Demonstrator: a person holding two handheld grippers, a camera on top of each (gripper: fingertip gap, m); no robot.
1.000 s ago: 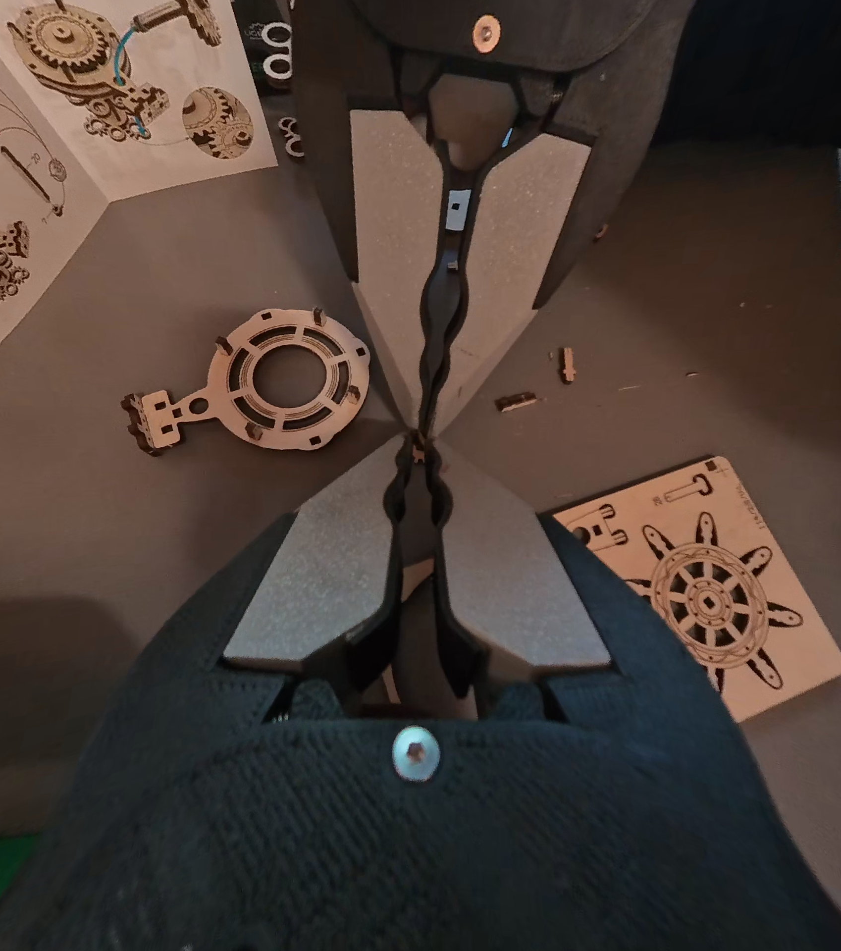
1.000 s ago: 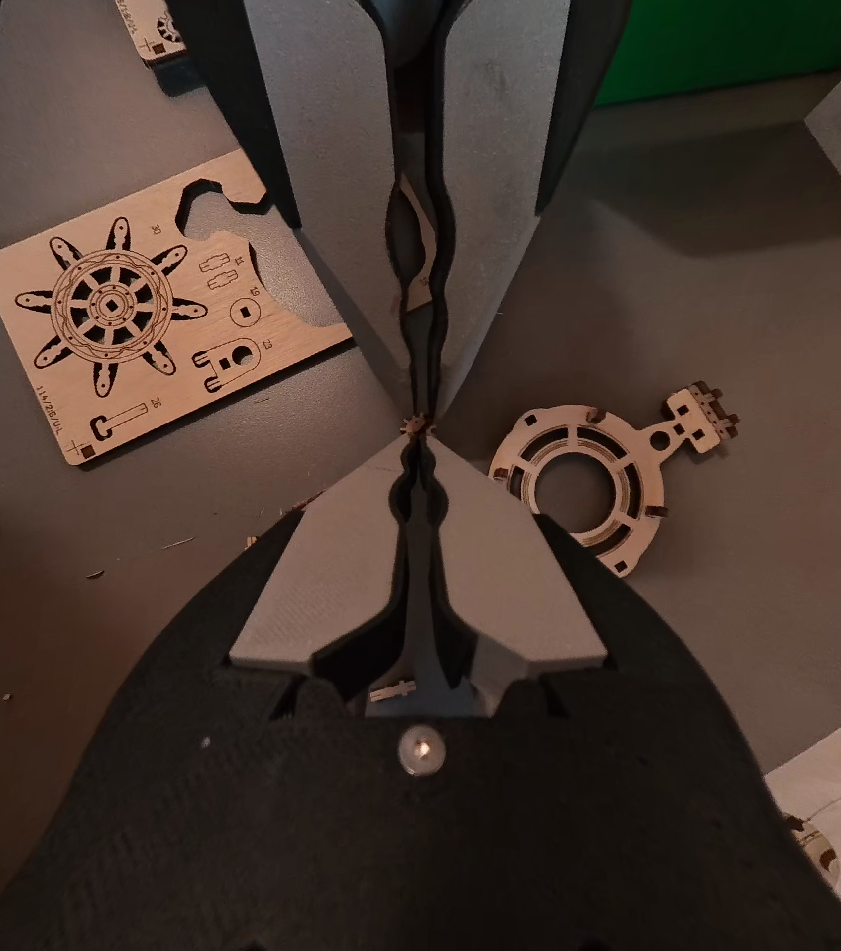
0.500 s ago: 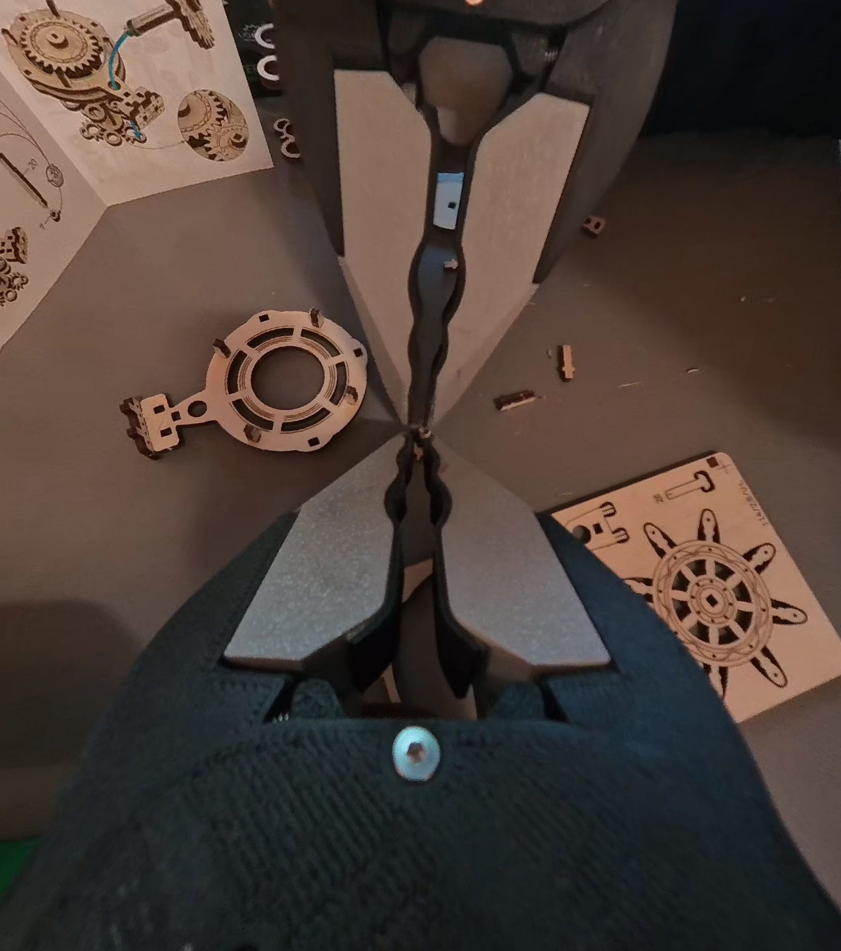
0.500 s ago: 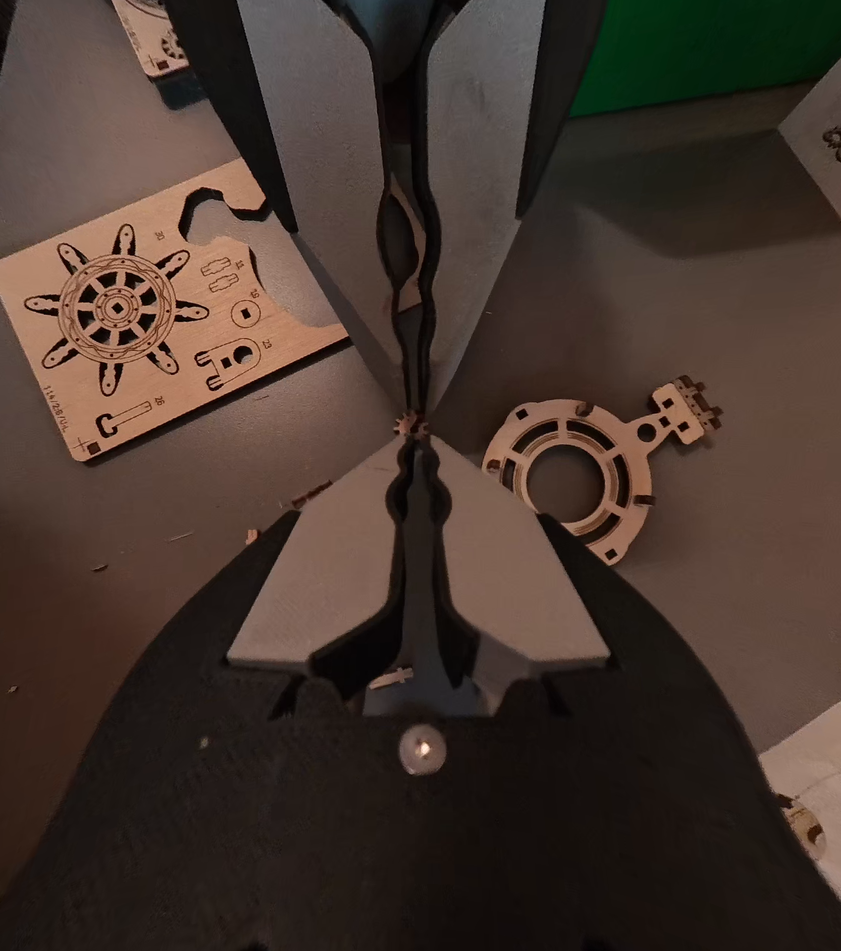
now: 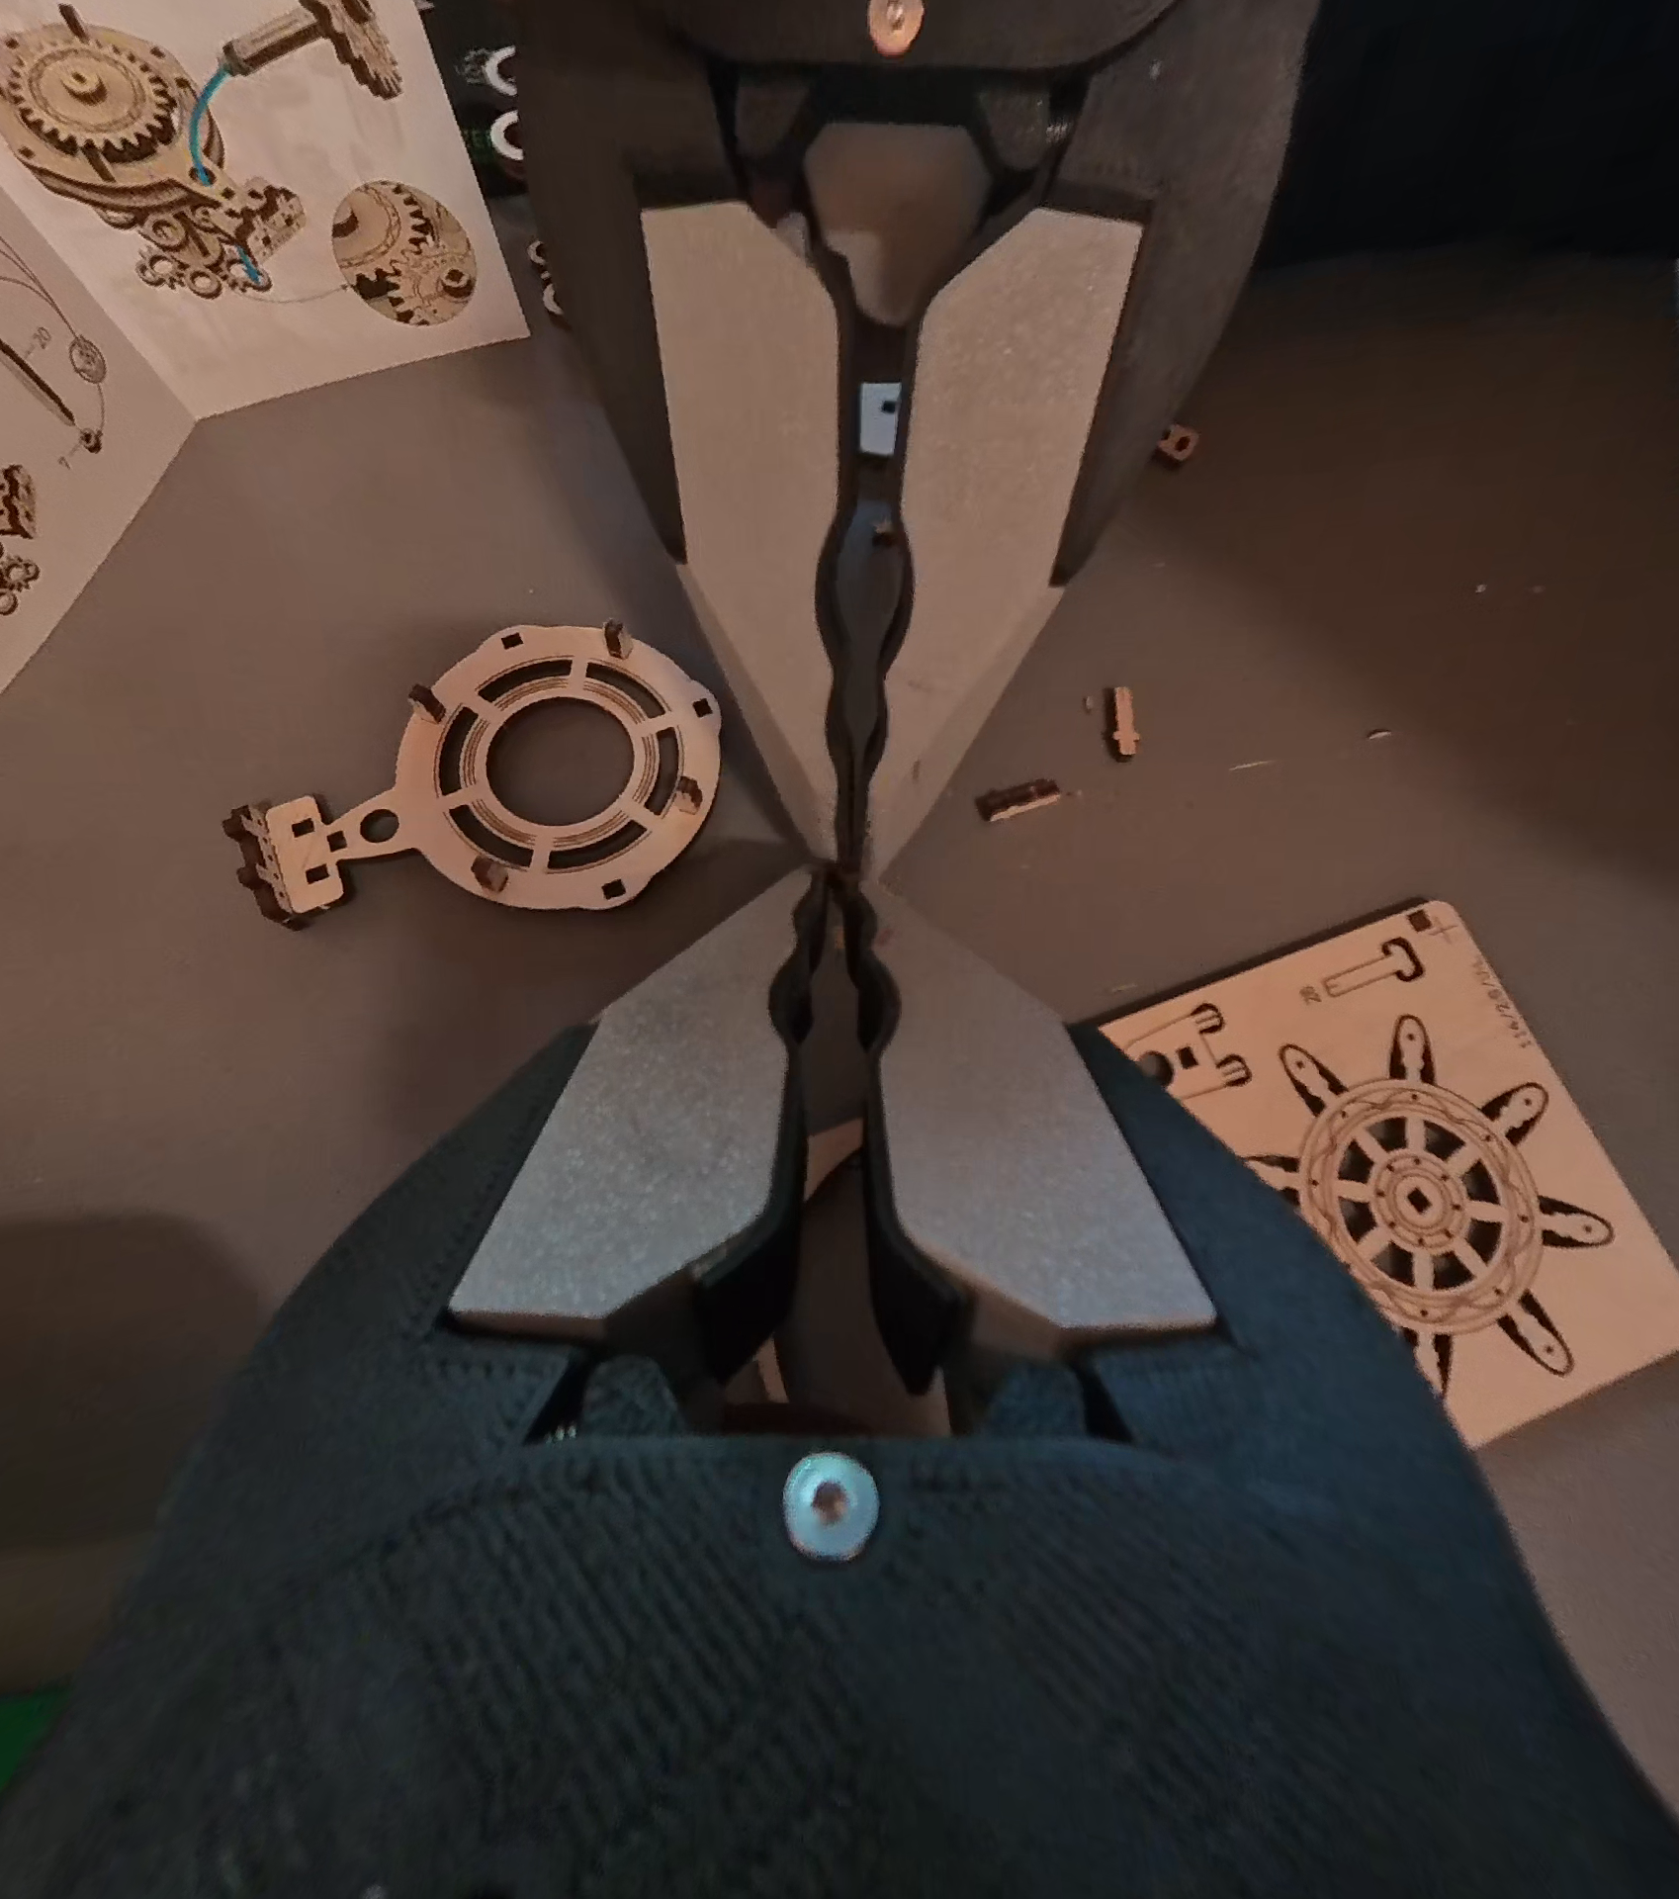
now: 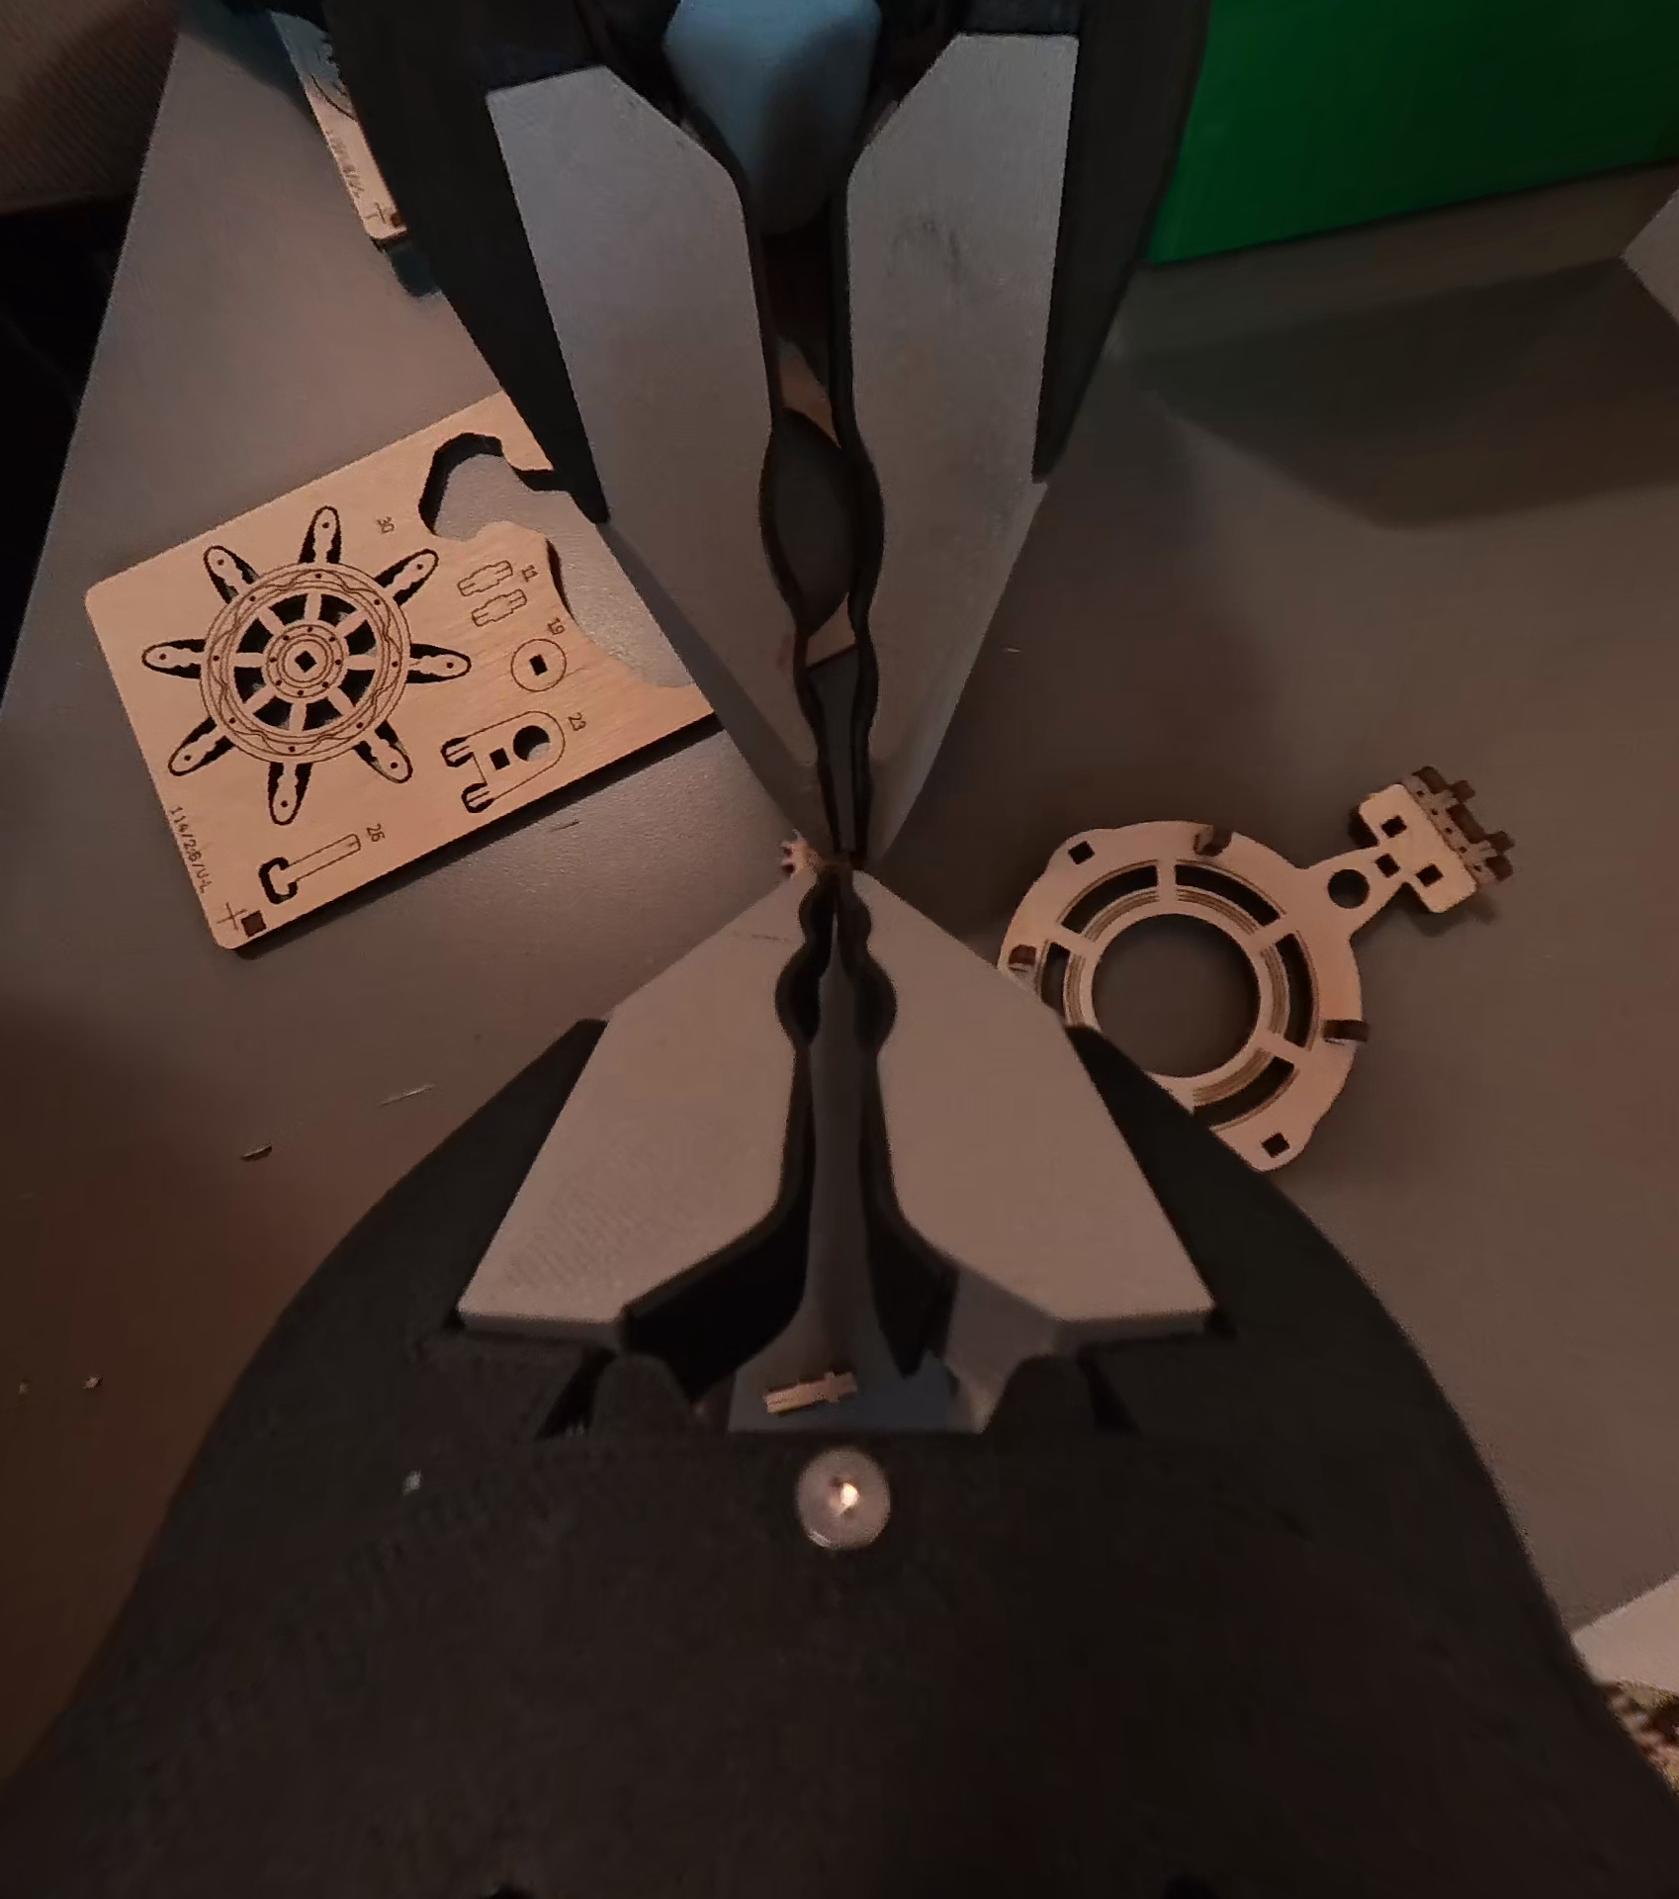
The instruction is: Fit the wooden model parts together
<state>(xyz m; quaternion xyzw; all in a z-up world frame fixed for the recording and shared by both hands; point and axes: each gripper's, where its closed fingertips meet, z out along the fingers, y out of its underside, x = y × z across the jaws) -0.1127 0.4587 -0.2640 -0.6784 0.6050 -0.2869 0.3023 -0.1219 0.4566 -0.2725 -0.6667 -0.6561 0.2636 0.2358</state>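
My left gripper and right gripper meet tip to tip above the grey table, both shut. A tiny wooden gear sticks out beside the tip of the left gripper, which pinches it. The right gripper presses against it from the far side. I cannot tell whether the right one also holds a part. A round wooden ring part with a toothed handle lies flat on the table beside the tips; it also shows in the right wrist view.
A wooden sheet with a cut wheel lies on the other side. Loose wooden bits lie nearby. A small pin rests inside the right gripper's body. Instruction pages lie at the table's far left. Only a small space, under 4 cm, lies between the two pairs of fingers. From either gripper's tips it is about 10 centimetres to the small pin.
Both grippers stay shut and tip to tip. The tiny gear now shows more to the side of the tips. The views have shifted only slightly.
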